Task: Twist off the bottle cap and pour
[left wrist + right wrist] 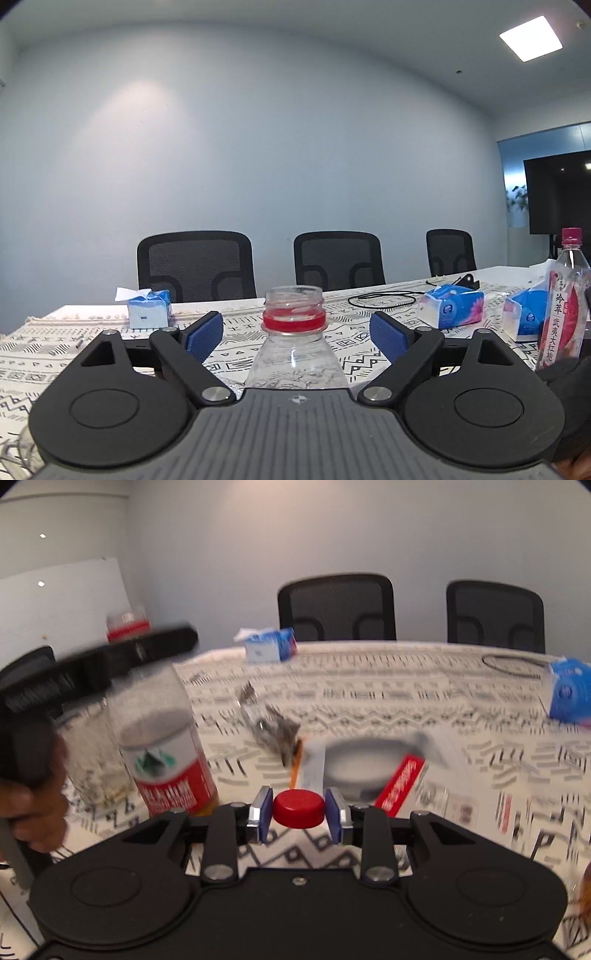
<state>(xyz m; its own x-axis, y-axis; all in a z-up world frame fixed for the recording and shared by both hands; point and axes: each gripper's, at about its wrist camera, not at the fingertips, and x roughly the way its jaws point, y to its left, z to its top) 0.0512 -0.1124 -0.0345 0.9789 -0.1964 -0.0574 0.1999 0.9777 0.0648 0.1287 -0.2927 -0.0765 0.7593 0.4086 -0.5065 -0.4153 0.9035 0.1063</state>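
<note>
Gripping the red cap (298, 808) tightly, the right gripper (298, 814) hangs over the table (369, 686); the left gripper (295, 334) gapes wide around the uncapped bottle (294, 354), its pads clear of it.

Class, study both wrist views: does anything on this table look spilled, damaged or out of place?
No spill shows. A crumpled shiny wrapper lies loose on the patterned cloth. The clear bottle stands open; its red cap sits in the right gripper.

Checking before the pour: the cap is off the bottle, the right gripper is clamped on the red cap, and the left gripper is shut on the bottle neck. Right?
Not quite. The left gripper is open, its pads clear of the bottle, as the left wrist view shows. The rest holds: the right gripper clamps the red cap.
</note>
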